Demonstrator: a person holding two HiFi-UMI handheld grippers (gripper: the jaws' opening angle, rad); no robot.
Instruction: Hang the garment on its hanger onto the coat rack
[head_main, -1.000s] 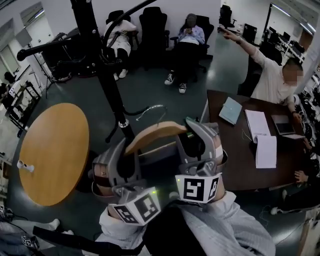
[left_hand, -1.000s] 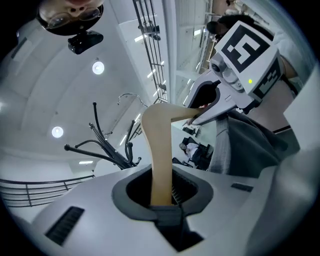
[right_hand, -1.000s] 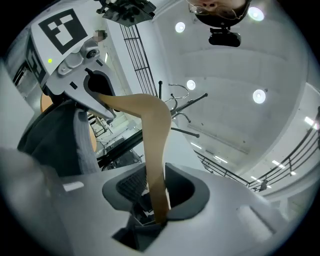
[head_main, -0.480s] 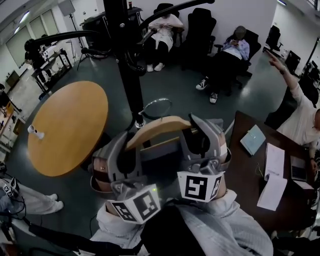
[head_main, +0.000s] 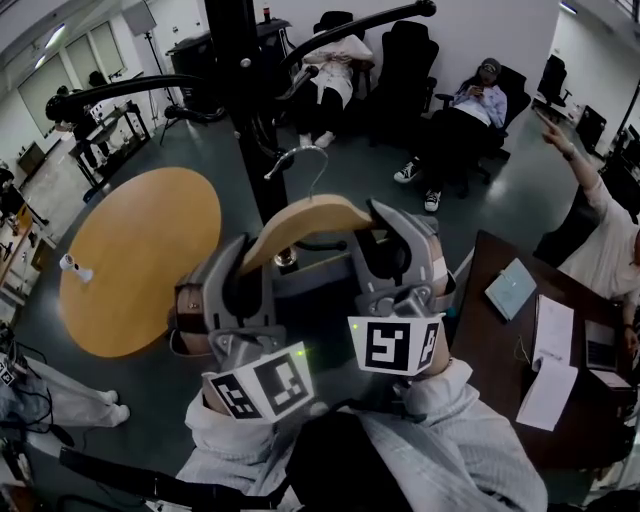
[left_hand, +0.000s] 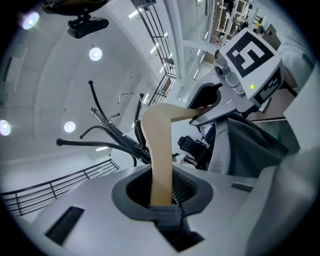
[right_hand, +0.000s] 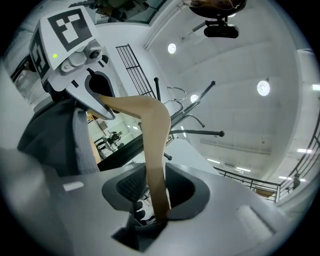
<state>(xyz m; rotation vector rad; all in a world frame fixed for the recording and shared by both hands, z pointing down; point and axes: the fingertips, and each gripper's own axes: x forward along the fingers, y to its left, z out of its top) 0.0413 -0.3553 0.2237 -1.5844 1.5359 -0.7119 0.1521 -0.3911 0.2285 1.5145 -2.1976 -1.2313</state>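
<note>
**Hanger lifted to the rack, hook not yet on an arm**

The step in hand is the carry-and-raise. The wooden hanger (head_main: 300, 222) is held up in the air between the two grippers, right in front of the coat rack (head_main: 243, 100). It rests on nothing. The left gripper (head_main: 238, 275) is clamped on the hanger's left shoulder, and the right gripper (head_main: 392, 250) is clamped on its right shoulder. Each gripper view shows the wood passing down between the jaws with the pads pressing on it. The grey garment (left_hand: 250, 150) hangs from the hanger below the grippers.

In the head view the metal hook (head_main: 296, 158) stands up from the middle of the hanger, just beside the rack's pole and tilted toward it. It appears to be clear of every arm. The nearest free arm (head_main: 360, 22) sweeps up and to the right above it, and another reaches out to the left.

Judging from this, the hanging itself is yet to be done. The next move calls for lifting both grippers together so that the hanger stays level. The hook's open side must then be turned toward an arm, carried over it and lowered until the arm takes the weight. Only after that should the jaws let go. Uneven lifting would tip the hanger, and the garment could slide off.
</note>
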